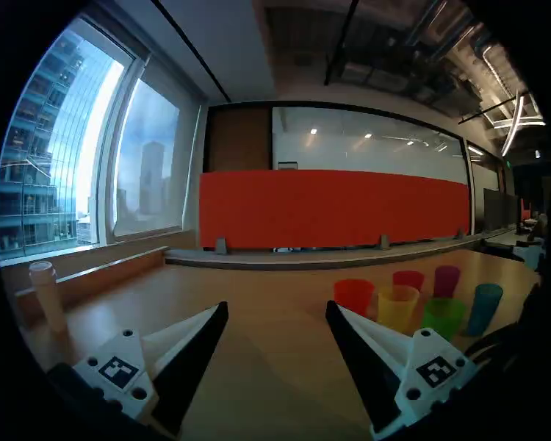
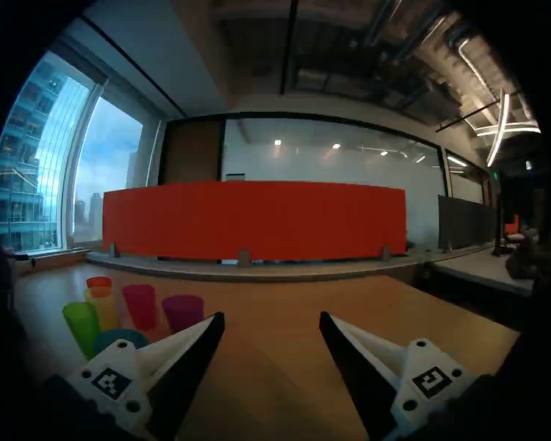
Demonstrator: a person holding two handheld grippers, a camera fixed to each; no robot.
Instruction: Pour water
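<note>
Several coloured plastic cups stand in a cluster on the wooden table (image 1: 275, 367). In the left gripper view they are to the right: an orange cup (image 1: 354, 295), a yellow cup (image 1: 397, 307), a green cup (image 1: 443, 316) and a teal cup (image 1: 485, 309). My left gripper (image 1: 275, 305) is open and holds nothing, with the cups just right of its right finger. In the right gripper view the same cluster is at the lower left, with the green cup (image 2: 81, 327), a pink cup (image 2: 139, 305) and a purple cup (image 2: 182, 312). My right gripper (image 2: 270, 316) is open and holds nothing.
A tall slim bottle (image 1: 48, 298) with a pale cap stands at the table's left edge by the window ledge. An orange divider panel (image 1: 334, 209) runs along the table's far side. Another desk (image 2: 488, 268) lies to the right.
</note>
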